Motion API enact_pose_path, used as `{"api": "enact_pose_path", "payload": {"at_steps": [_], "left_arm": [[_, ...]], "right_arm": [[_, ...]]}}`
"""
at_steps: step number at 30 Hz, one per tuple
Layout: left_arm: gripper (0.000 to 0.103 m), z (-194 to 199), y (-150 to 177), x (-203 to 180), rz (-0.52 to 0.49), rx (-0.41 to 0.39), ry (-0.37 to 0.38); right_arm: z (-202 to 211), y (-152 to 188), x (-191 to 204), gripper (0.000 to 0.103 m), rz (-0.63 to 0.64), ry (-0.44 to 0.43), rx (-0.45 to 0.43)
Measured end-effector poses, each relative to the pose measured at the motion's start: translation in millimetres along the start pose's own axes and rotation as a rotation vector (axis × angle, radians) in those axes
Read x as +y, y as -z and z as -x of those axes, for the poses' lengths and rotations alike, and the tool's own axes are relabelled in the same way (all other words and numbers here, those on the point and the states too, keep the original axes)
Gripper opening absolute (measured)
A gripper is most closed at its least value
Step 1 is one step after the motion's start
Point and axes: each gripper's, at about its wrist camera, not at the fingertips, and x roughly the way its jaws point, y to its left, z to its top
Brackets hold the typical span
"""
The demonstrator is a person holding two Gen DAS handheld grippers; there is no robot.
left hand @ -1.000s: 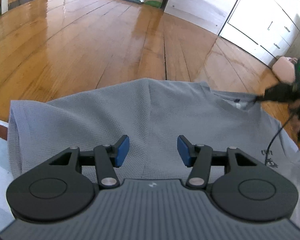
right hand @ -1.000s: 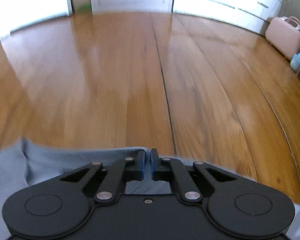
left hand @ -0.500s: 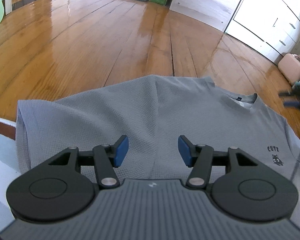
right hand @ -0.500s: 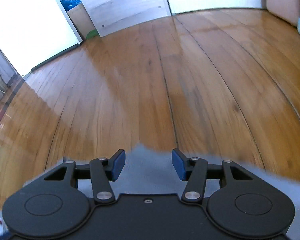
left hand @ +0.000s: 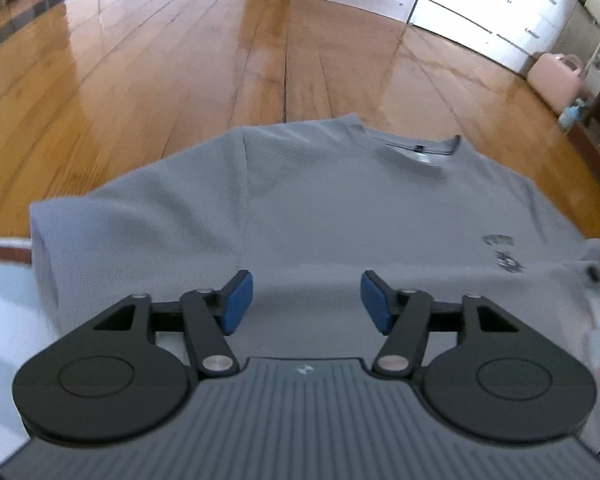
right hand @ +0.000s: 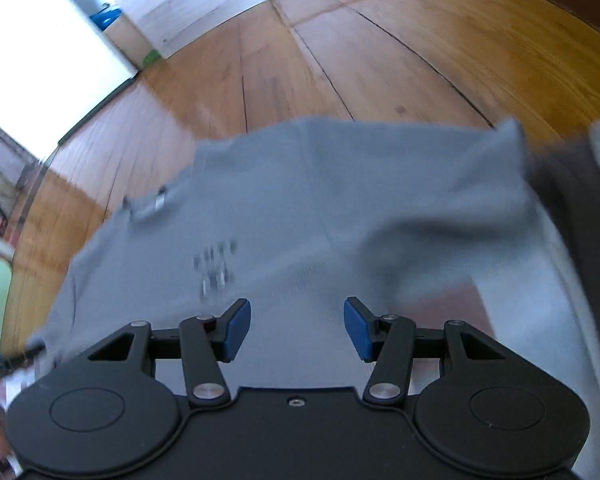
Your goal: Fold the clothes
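Waffle-knit grey T-shirt [left hand: 320, 208] spread flat, glossy plank floor [left hand: 180, 60]

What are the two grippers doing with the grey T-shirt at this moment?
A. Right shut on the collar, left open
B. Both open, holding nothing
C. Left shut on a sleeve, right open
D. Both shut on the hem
B: the left gripper and the right gripper each show blue pads spread wide apart, with the grey T-shirt lying free beyond them.
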Motion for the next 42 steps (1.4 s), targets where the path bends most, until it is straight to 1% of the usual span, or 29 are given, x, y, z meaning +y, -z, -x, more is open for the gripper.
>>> {"api": "enact_pose_path", "payload": {"at_steps": [2,3,4,5,6,7,9,11,12,13,15,17,20,22,24,25,26,27,28,29,30,31,32,34,36,37,40,41,42], "left_arm": [[0.066,16,15,-2,0.015,0.022,-0.04],[0.065,25,25,-8,0.013,0.035,-0.084],[0.065,35,37,-15,0.003,0.038,-0.107],[0.066,47,50,-24,-0.025,0.009,-0.074],[0.073,58,64,-33,-0.053,-0.01,-0.039],[0.078,64,79,-40,-0.078,0.003,-0.014],[0.078,66,99,-48,-0.127,0.067,-0.061],[0.078,70,115,-45,-0.159,0.092,-0.147],[0.079,73,122,-37,-0.136,0.11,-0.175],[0.079,75,129,-25,-0.086,0.132,-0.186],[0.079,77,144,-3,0.014,0.189,-0.148],[0.079,80,157,16,0.092,0.225,-0.124],[0.079,86,169,30,0.129,0.217,-0.163],[0.079,93,172,34,0.17,0.199,-0.148],[0.079,95,171,30,0.177,0.175,-0.136],[0.079,96,170,27,0.174,0.162,-0.132],[0.079,97,169,24,0.166,0.148,-0.125],[0.079,98,168,18,0.143,0.128,-0.107],[0.079,99,167,13,0.119,0.107,-0.086],[0.079,101,164,7,0.091,0.083,-0.06],[0.079,103,163,1,0.06,0.057,-0.034],[0.079,107,161,-8,0.019,0.026,-0.013],[0.079,110,161,-18,-0.022,-0.003,0.012],[0.079,116,161,-38,-0.107,-0.048,0.092],[0.079,122,166,-59,-0.193,-0.055,0.21],[0.079,124,170,-69,-0.239,-0.049,0.253],[0.079,134,188,-108,-0.418,-0.03,0.269],[0.079,137,196,-120,-0.478,-0.029,0.282],[0.079,139,201,-128,-0.516,-0.023,0.309]], "right_arm": [[15,27,-6,0.057,0.027,-0.001,0.014],[23,41,-8,0.057,0.051,0.013,0.022],[30,55,-10,0.057,0.076,0.028,0.03],[37,70,-11,0.057,0.106,0.047,0.039],[43,85,-12,0.057,0.137,0.064,0.047],[49,98,-13,0.057,0.166,0.063,0.051],[63,126,-17,0.057,0.211,0.058,0.065],[79,149,-26,0.057,0.209,0.053,0.065],[90,160,-35,0.057,0.195,0.037,0.057],[98,169,-43,0.058,0.171,0.026,0.05],[110,184,-59,0.058,0.109,0.02,0.048],[118,196,-73,0.058,0.055,0.015,0.057],[133,212,-83,0.059,0.045,0.001,0.051],[144,223,-86,0.059,0.039,-0.04,0.065],[147,236,-84,0.059,0.051,-0.138,0.14],[148,245,-80,0.059,0.075,-0.156,0.174],[145,253,-74,0.059,0.118,-0.137,0.188],[142,259,-70,0.056,0.151,-0.11,0.177],[139,261,-68,0.037,0.163,-0.104,0.152],[136,263,-67,0.022,0.169,-0.104,0.128],[133,261,-69,0.011,0.135,-0.138,0.102],[131,257,-70,0.009,0.105,-0.168,0.079],[132,252,-65,0.009,0.114,-0.17,0.051],[133,242,-54,0.008,0.133,-0.176,-0.003],[139,222,-41,0.008,0.137,-0.211,-0.046],[142,211,-34,0.008,0.13,-0.24,-0.065],[148,171,-11,0.008,0.13,-0.307,-0.119],[149,158,-3,0.008,0.139,-0.317,-0.133],[149,148,5,0.008,0.155,-0.319,-0.141]]}}
